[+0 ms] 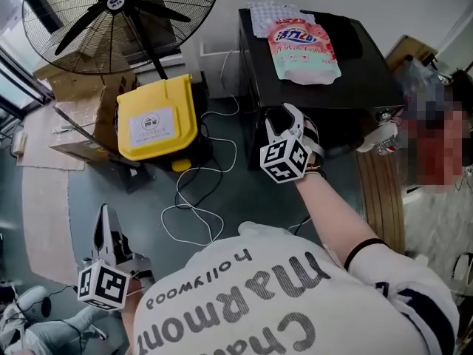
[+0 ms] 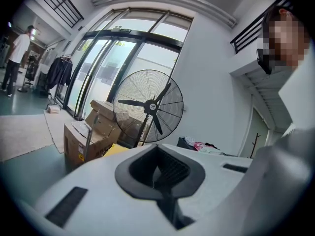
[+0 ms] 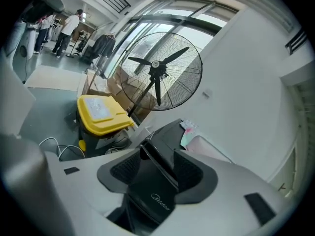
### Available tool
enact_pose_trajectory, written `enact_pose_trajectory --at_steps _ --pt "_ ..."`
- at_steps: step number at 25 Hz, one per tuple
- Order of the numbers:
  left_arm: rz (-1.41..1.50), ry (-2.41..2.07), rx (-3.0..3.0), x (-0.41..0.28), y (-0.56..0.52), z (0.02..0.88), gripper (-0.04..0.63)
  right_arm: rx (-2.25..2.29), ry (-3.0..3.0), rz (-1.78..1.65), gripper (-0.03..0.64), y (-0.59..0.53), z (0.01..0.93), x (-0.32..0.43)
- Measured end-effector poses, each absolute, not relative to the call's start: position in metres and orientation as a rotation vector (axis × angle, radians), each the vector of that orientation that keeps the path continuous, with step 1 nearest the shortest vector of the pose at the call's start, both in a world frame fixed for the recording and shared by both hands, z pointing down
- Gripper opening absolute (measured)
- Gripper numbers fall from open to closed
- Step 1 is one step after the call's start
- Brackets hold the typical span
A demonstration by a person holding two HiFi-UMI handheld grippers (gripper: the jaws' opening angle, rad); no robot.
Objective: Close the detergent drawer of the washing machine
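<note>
The black washing machine (image 1: 347,87) stands at the upper right of the head view, with a pink detergent bag (image 1: 303,50) lying on its top. My right gripper (image 1: 284,120) is at the machine's front left corner. In the right gripper view the black detergent drawer front (image 3: 158,198), marked with a logo, sits between the wide-open jaws of that gripper (image 3: 155,170); I see no pad pressing on it. My left gripper (image 1: 106,220) hangs low at the bottom left, away from the machine. Its jaws (image 2: 160,178) are together with nothing in them.
A yellow lidded bin (image 1: 157,117) stands left of the machine, with white cables (image 1: 194,198) looping over the floor in front of it. A big floor fan (image 1: 122,9) and cardboard boxes (image 1: 74,87) are behind it. A wooden plank (image 1: 380,191) lies on the right.
</note>
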State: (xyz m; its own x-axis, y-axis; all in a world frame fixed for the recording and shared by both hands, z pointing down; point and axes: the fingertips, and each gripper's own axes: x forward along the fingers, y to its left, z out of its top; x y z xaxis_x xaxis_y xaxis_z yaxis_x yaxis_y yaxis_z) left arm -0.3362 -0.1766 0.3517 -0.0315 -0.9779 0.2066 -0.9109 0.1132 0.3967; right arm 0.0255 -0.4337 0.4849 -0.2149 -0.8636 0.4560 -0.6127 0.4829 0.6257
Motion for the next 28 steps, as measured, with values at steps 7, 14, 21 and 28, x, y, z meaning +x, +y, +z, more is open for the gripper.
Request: enact_pose_trajectory --at_steps 7,14,21,28 --pt "-0.225 -2.008 1.809 -0.345 -0.174 0.351 0.008 1.228 -1.923 -0.438 0.241 -0.437 0.485 0.024" --pt "-0.225 -1.999 1.806 -0.339 -0.180 0.356 0.008 1.218 -1.922 -0.477 0.242 -0.439 0.485 0.023" --pt "-0.226 -2.002 1.807 -0.336 -0.184 0.356 0.008 1.209 -1.915 -0.499 0.255 -0.442 0.485 0.023" --pt "-0.215 -1.982 1.820 -0.330 -0.186 0.359 0.008 1.243 -1.946 -0.435 0.259 -0.441 0.486 0.028"
